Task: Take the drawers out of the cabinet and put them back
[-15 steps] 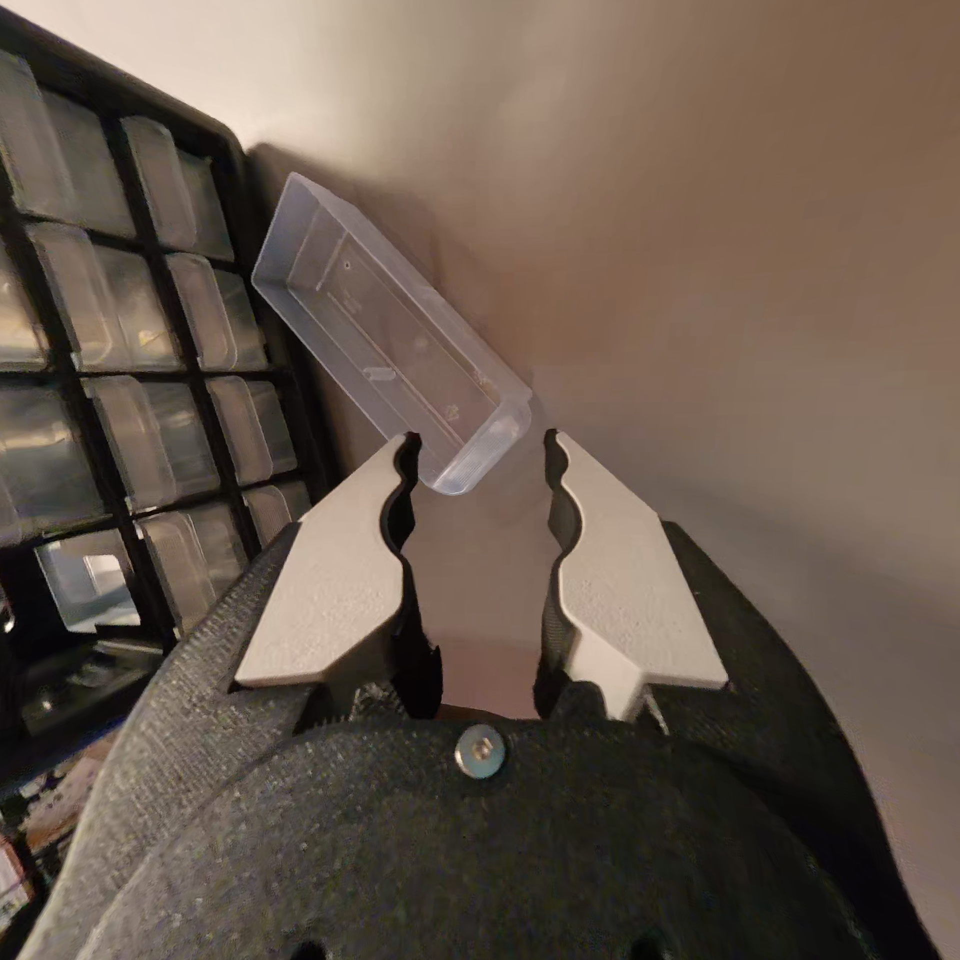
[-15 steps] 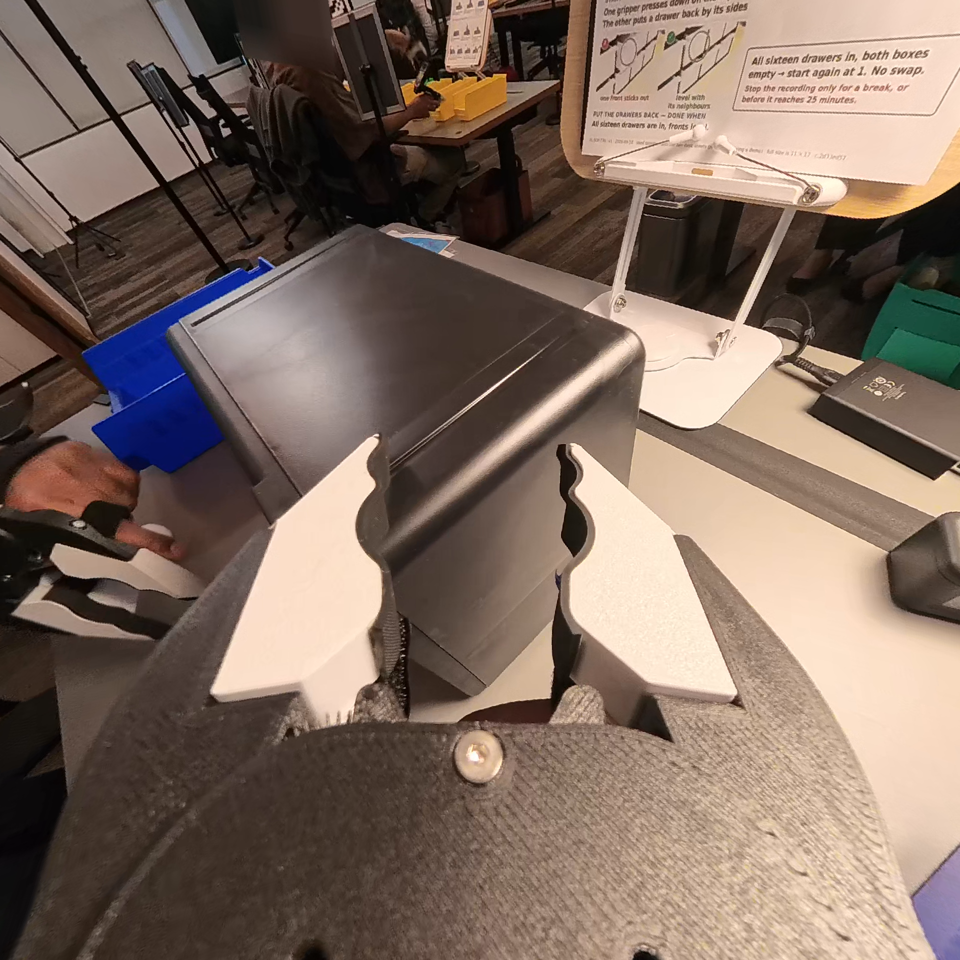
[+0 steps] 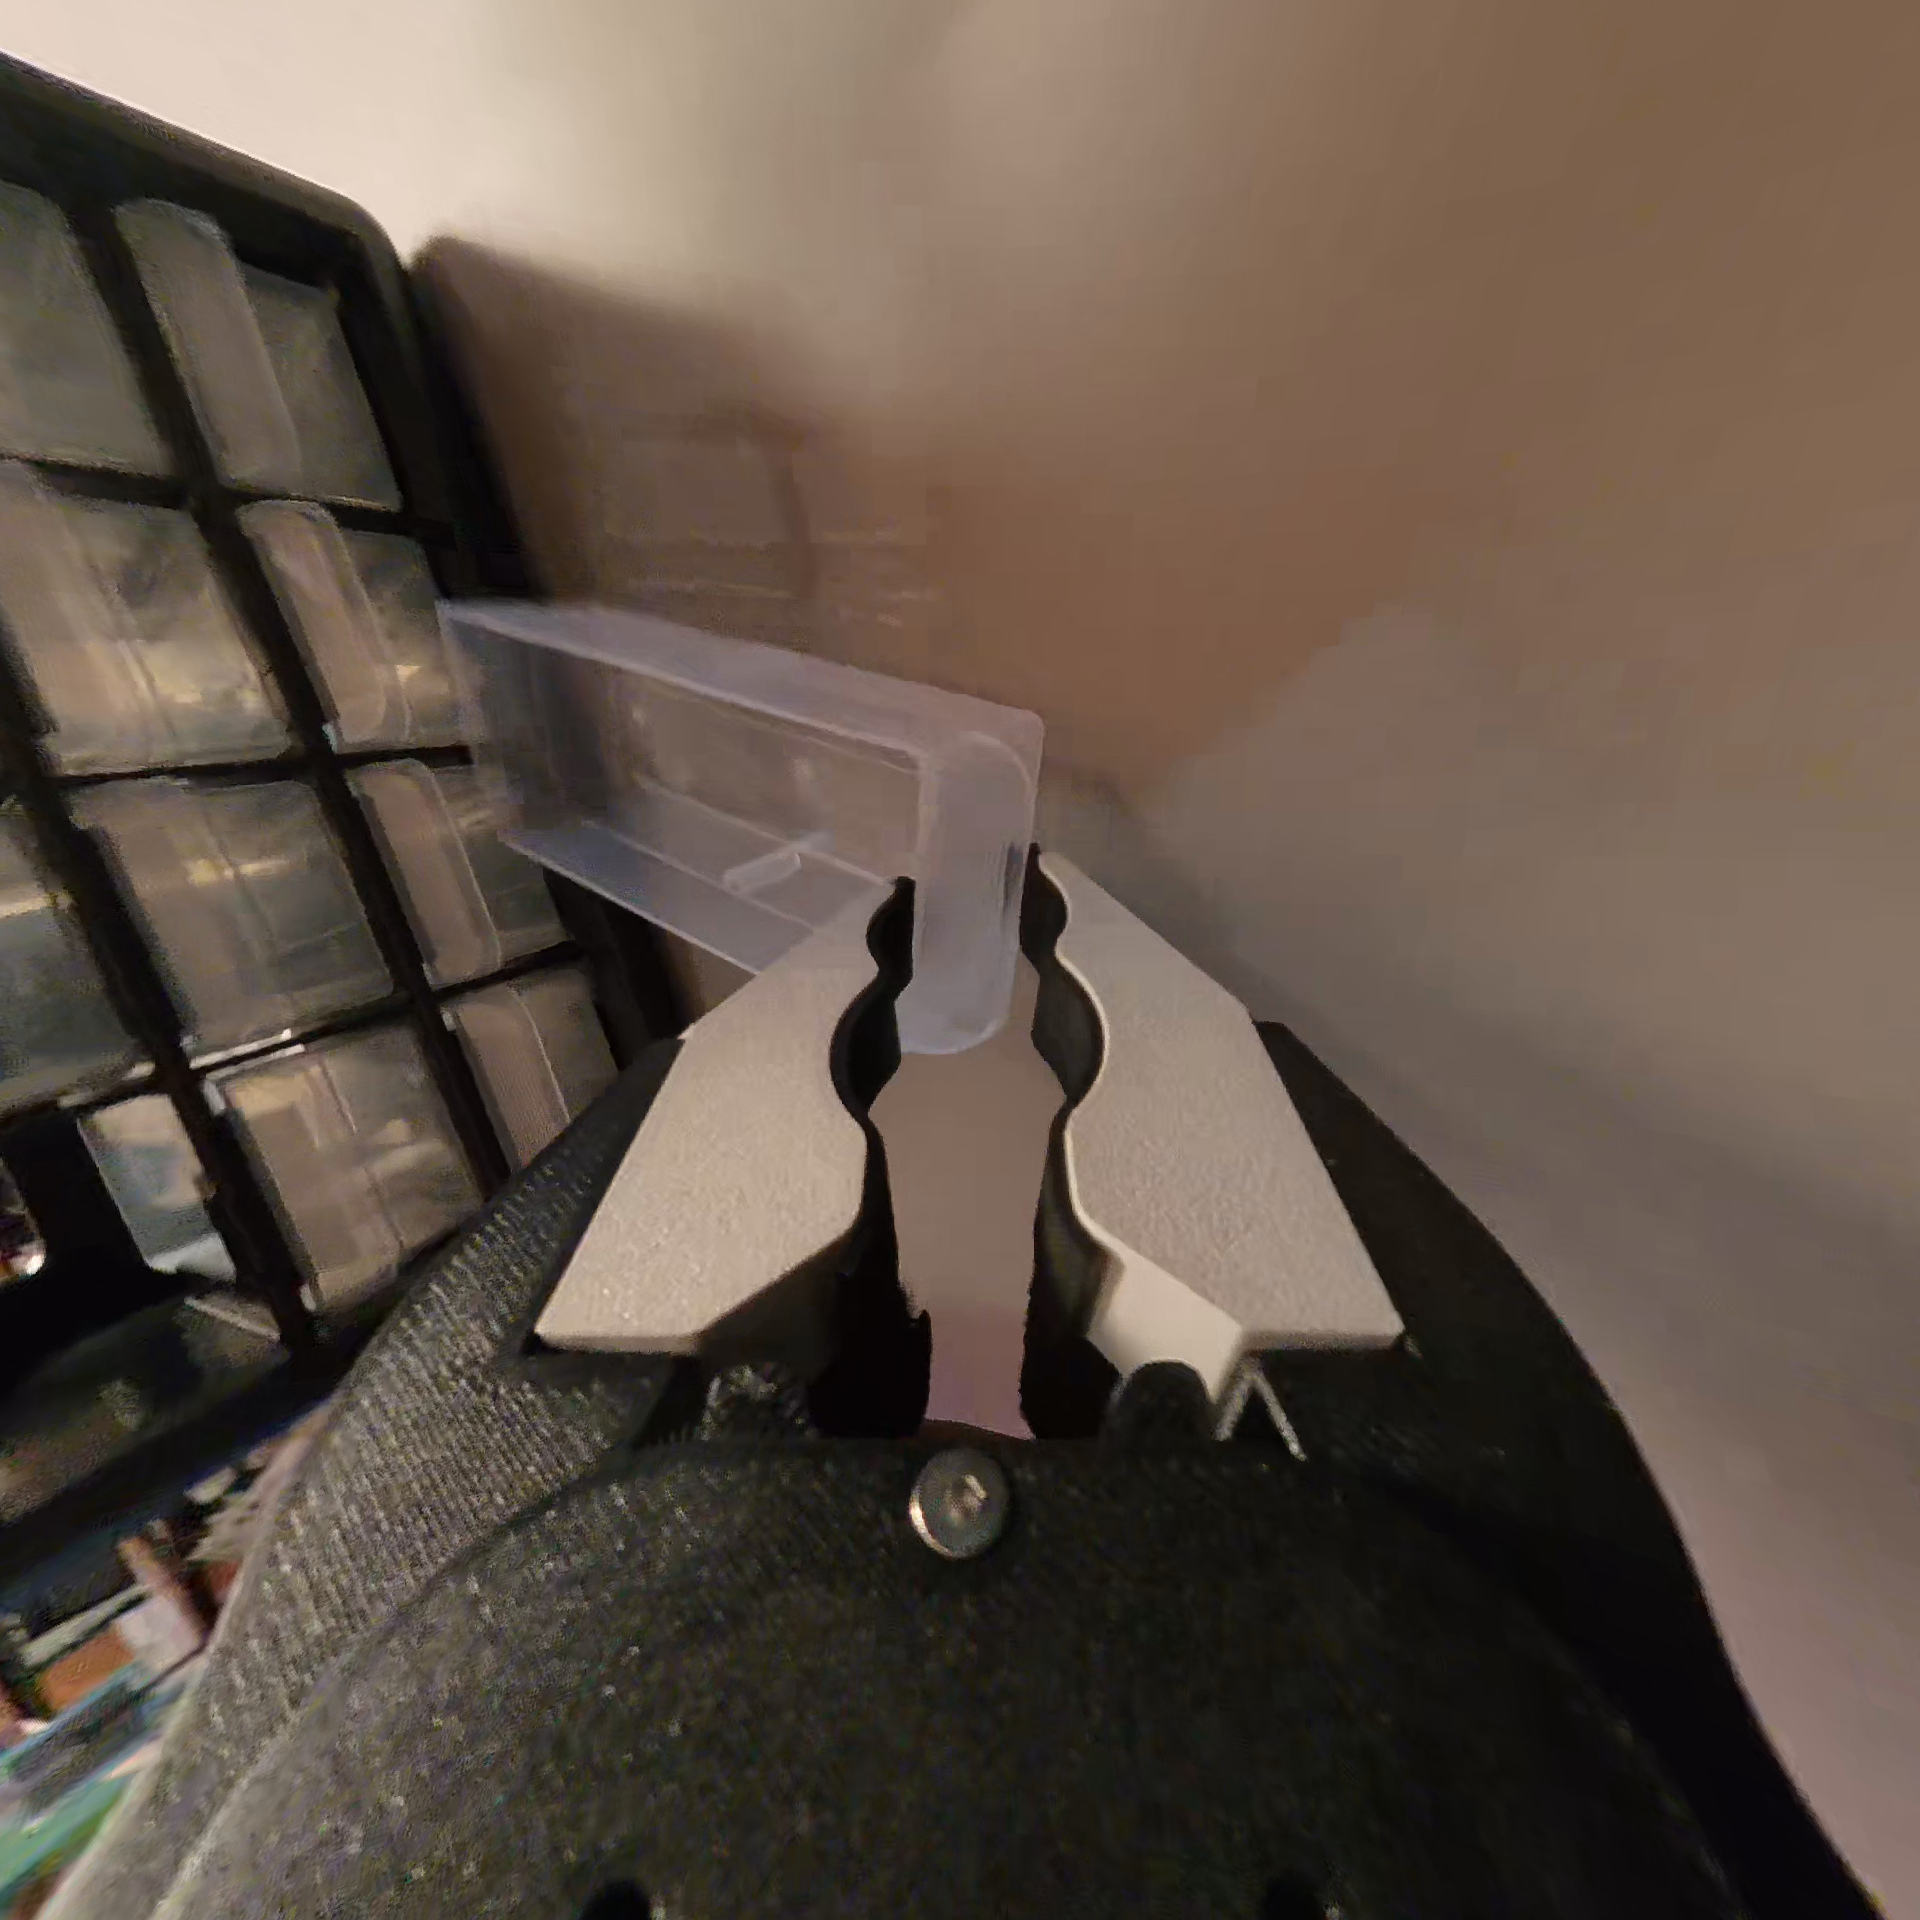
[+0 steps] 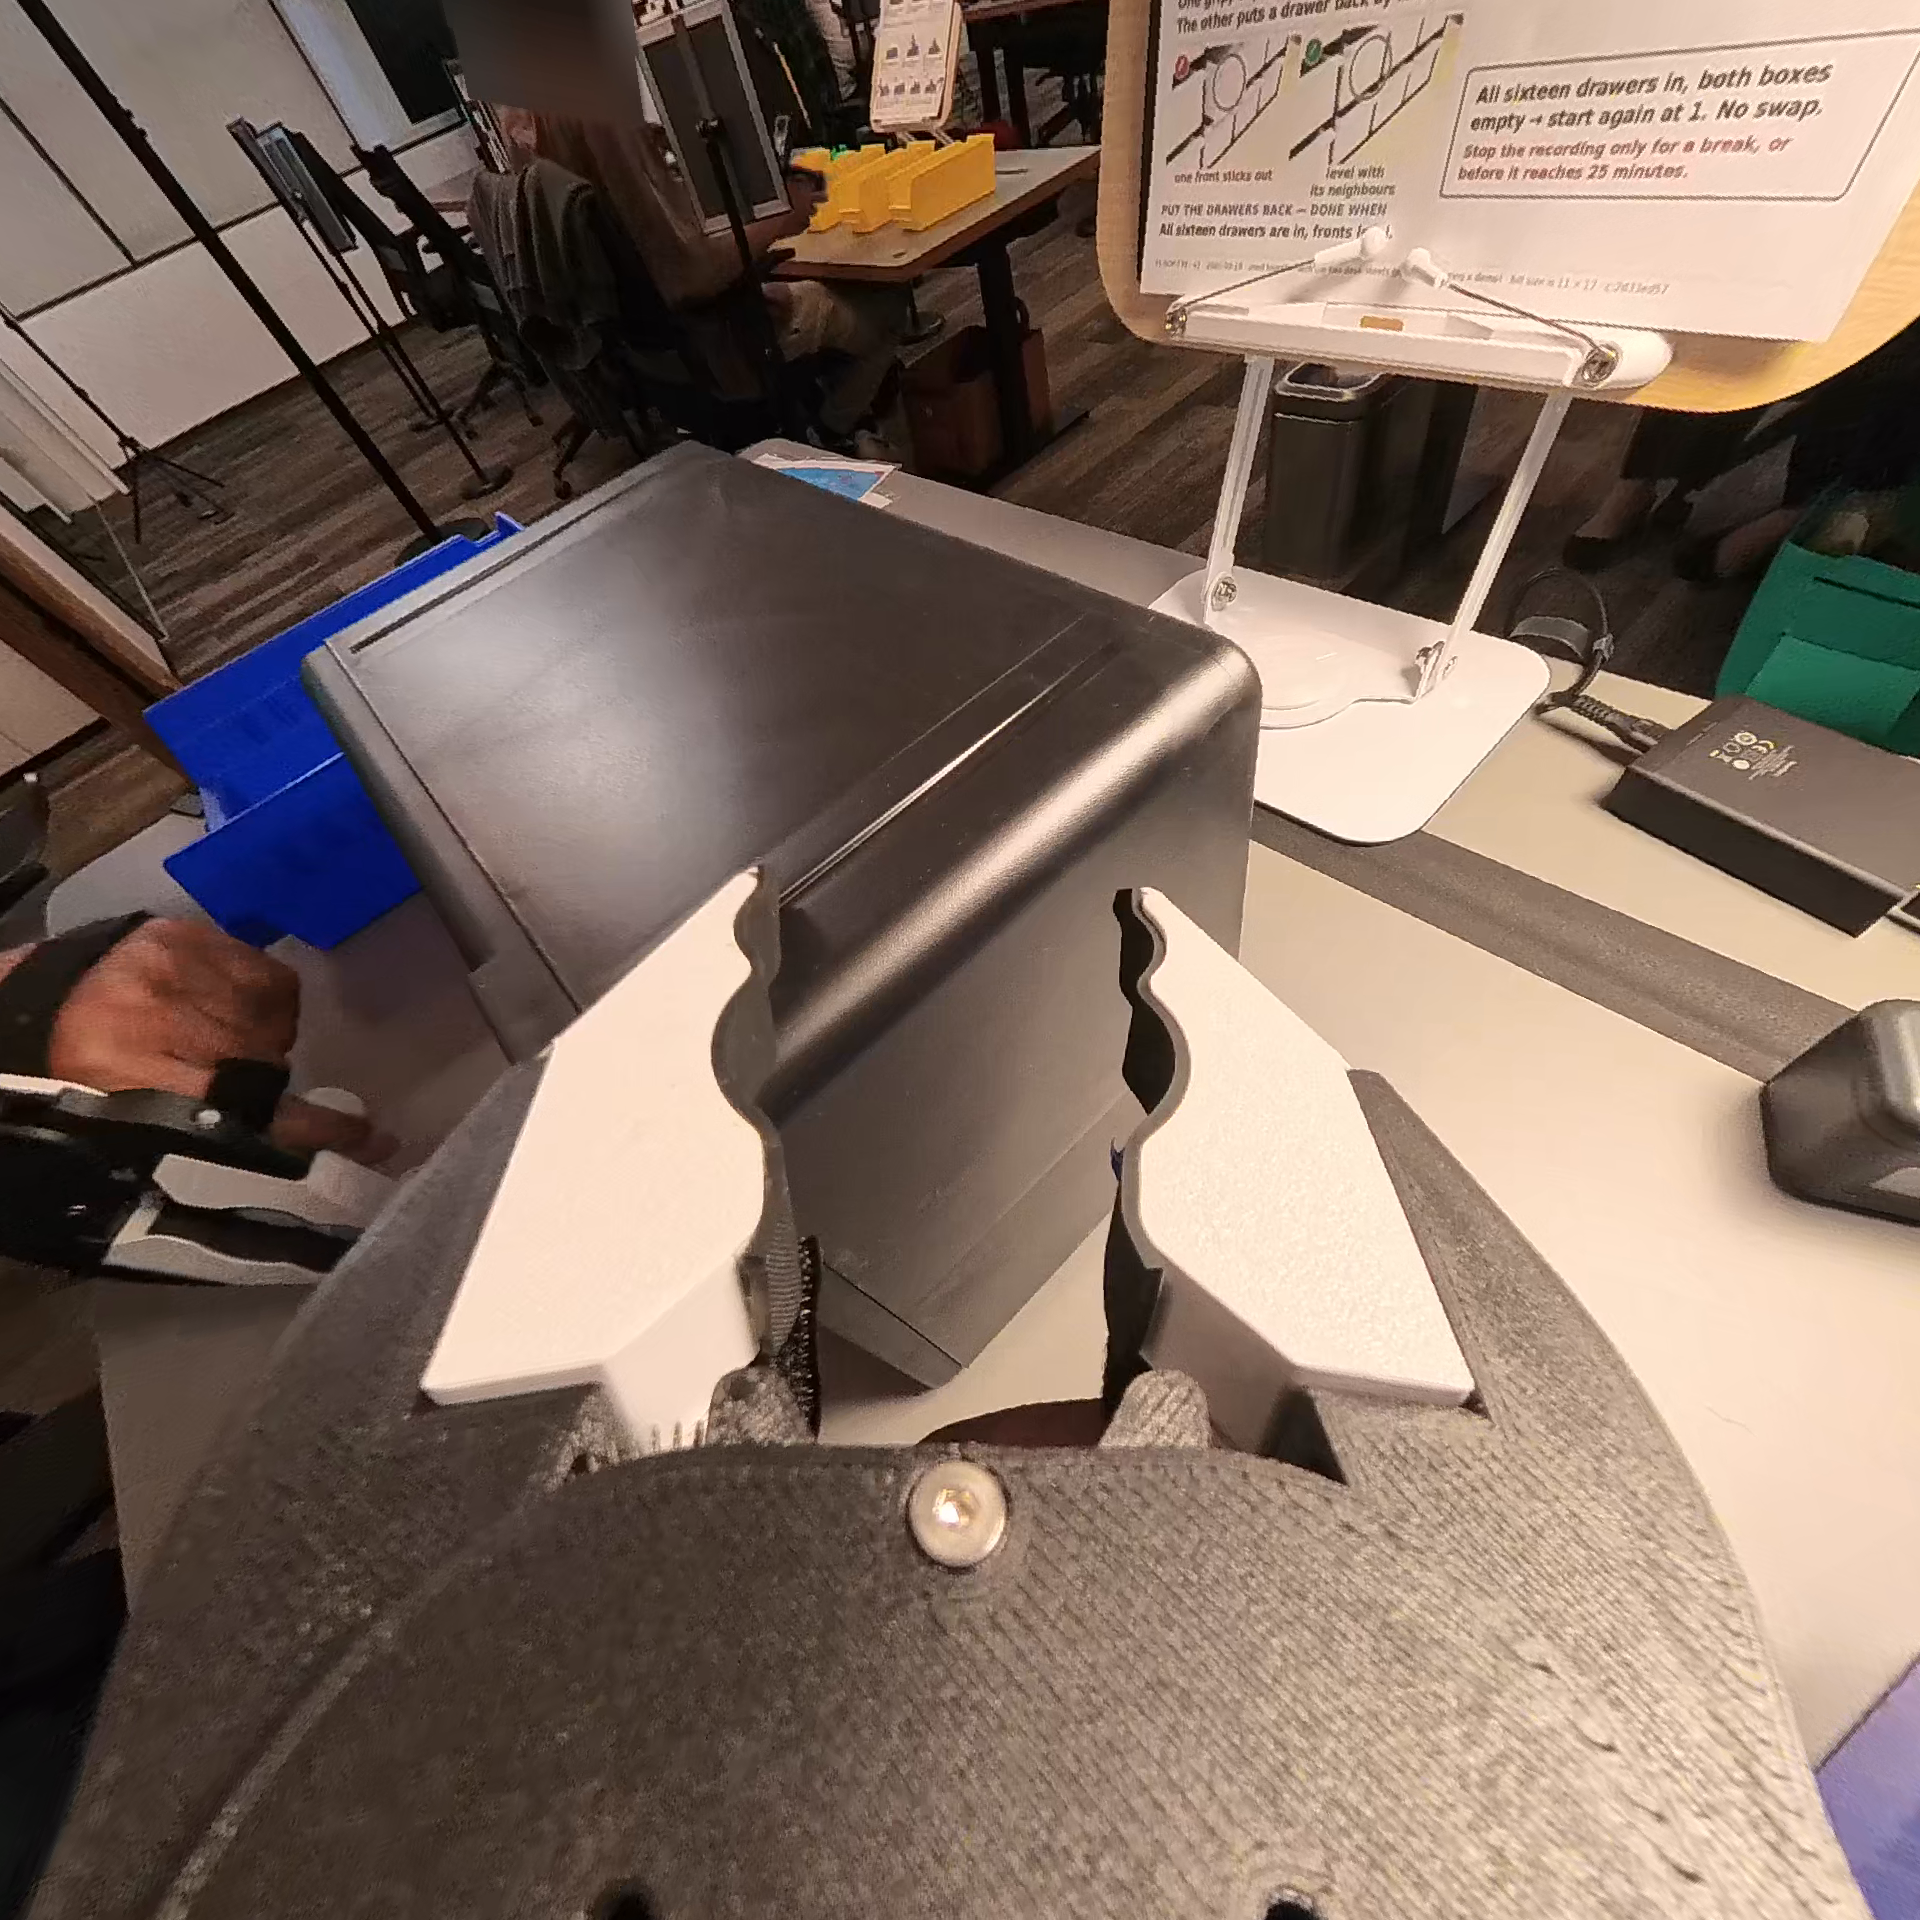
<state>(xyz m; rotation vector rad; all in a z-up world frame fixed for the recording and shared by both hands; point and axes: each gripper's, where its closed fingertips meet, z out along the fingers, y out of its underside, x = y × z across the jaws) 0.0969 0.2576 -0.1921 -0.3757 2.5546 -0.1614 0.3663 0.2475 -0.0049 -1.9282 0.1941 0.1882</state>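
Observation:
In the left wrist view my left gripper (image 3: 966, 894) is shut on the front end of a clear plastic drawer (image 3: 727, 748); both pads press its rounded front. The drawer hangs out to the left, next to the right side of the black cabinet (image 3: 416, 343), whose slots hold several clear drawers (image 3: 229, 914). In the right wrist view my right gripper (image 4: 940, 914) is open and empty, its fingers astride the top back corner of the cabinet (image 4: 727, 675). The left gripper (image 4: 208, 1205), in a person's hand, shows at the left edge there.
A blue bin (image 4: 270, 790) stands left of the cabinet. A white document stand (image 4: 1382, 665) with an instruction sheet is behind it. A flat black box (image 4: 1756, 800) and a dark device (image 4: 1860, 1112) lie on the table at the right.
My left jaws have closed from wide open onto the clear drawer's front end, and the drawer has swung from lying tilted beyond the fingertips to sitting between them. The right gripper has not moved.

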